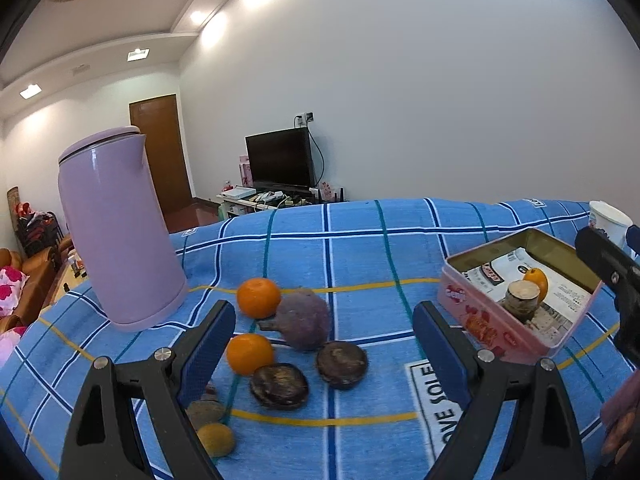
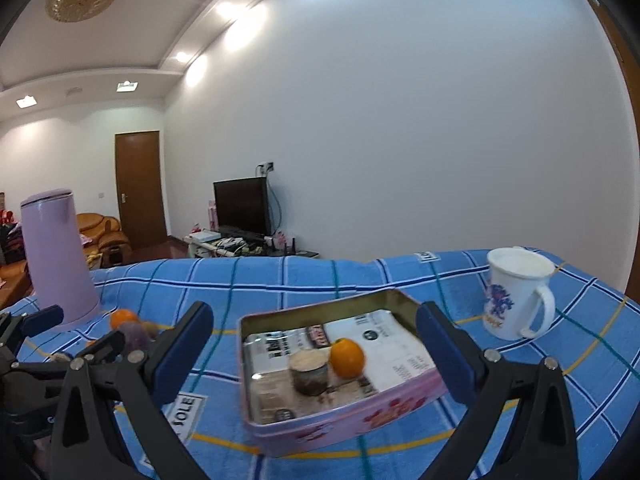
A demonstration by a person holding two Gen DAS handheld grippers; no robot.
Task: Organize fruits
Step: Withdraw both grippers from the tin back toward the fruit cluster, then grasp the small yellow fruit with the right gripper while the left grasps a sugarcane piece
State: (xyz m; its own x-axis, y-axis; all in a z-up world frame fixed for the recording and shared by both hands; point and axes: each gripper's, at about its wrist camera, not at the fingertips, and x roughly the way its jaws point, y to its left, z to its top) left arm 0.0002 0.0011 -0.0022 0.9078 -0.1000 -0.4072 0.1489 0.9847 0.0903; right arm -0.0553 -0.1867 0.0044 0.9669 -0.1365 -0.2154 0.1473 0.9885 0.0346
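Loose fruit lies on the blue checked cloth in the left wrist view: two oranges (image 1: 258, 297) (image 1: 249, 353), a purple round fruit (image 1: 305, 323), two dark brown fruits (image 1: 279, 385) (image 1: 341, 364) and smaller pieces by the left finger. My left gripper (image 1: 324, 344) stands open above them with nothing between its fingers. A pink tin (image 2: 320, 412) (image 1: 476, 320) holds one orange (image 2: 347, 358) and a brown cut piece (image 2: 309, 372). My right gripper (image 2: 314, 344) is open, its fingers spread either side of the tin and holding nothing.
A tall lilac kettle (image 1: 116, 228) (image 2: 56, 256) stands at the left of the table. A white mug (image 2: 516, 292) sits to the right of the tin. Beyond the table's far edge are a television, a door and a sofa.
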